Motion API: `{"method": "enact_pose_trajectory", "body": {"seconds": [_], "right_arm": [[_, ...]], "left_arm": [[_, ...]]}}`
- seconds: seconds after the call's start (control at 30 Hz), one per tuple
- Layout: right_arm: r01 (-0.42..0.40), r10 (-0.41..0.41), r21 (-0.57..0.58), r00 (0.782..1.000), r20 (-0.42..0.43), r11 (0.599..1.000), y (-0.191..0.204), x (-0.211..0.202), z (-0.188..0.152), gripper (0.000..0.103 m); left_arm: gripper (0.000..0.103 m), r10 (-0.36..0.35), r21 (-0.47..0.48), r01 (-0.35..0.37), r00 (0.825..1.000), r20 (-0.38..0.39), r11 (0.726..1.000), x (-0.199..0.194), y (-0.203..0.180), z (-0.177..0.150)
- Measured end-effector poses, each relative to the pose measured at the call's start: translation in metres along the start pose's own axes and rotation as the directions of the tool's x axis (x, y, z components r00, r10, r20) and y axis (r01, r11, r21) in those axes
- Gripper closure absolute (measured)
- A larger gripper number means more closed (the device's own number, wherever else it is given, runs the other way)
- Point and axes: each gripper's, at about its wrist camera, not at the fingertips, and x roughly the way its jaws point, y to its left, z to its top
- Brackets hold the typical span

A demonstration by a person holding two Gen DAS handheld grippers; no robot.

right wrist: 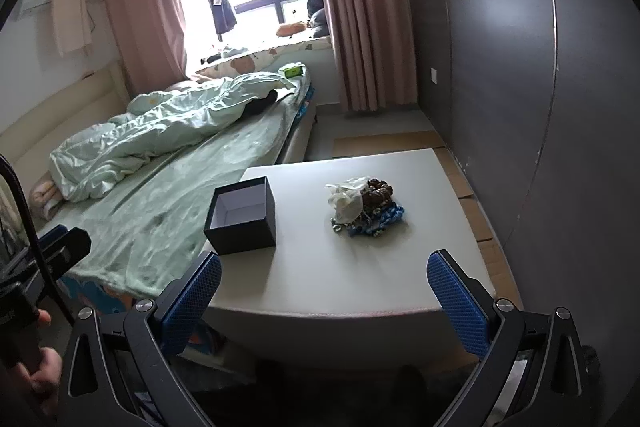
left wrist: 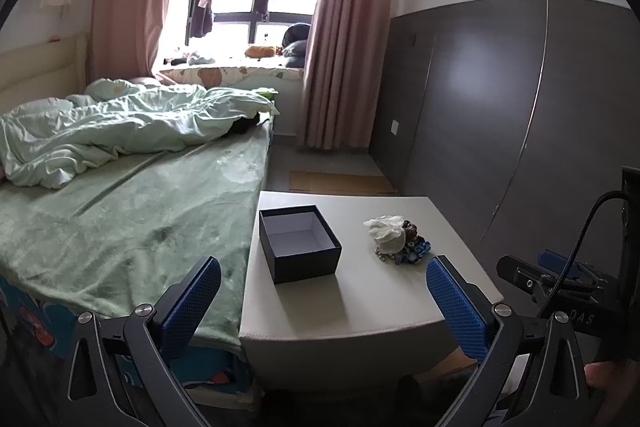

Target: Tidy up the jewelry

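An open, empty black box (left wrist: 298, 247) with a white inside stands on the left part of a white table (left wrist: 360, 303); it also shows in the right wrist view (right wrist: 242, 217). A pile of jewelry (left wrist: 400, 241) lies to its right: a white pouch, brown beads, blue beads and silver pieces, also seen in the right wrist view (right wrist: 366, 207). My left gripper (left wrist: 324, 291) is open and empty, held before the table's near edge. My right gripper (right wrist: 324, 287) is open and empty, also short of the table.
A bed with a green sheet and rumpled duvet (left wrist: 120, 131) runs along the table's left side. A dark grey wall panel (left wrist: 500, 99) stands to the right. Pink curtains (left wrist: 344, 47) and a window with hanging clothes are at the back. Cardboard (right wrist: 472, 195) lies on the floor.
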Motion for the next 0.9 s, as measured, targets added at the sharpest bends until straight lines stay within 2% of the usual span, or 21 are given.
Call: {"method": "enact_pose_trajectory", "body": {"seconds": [0.9], "right_arm": [[0.007,-0.007,0.002,1.0,-0.001,1.0,-0.0061,-0.0032,-0.002,0.0]], "left_arm": [[0.0,-0.008,0.008,0.008,1.0,-0.007,1.0,0.0029,-0.0035,0.0004]]}}
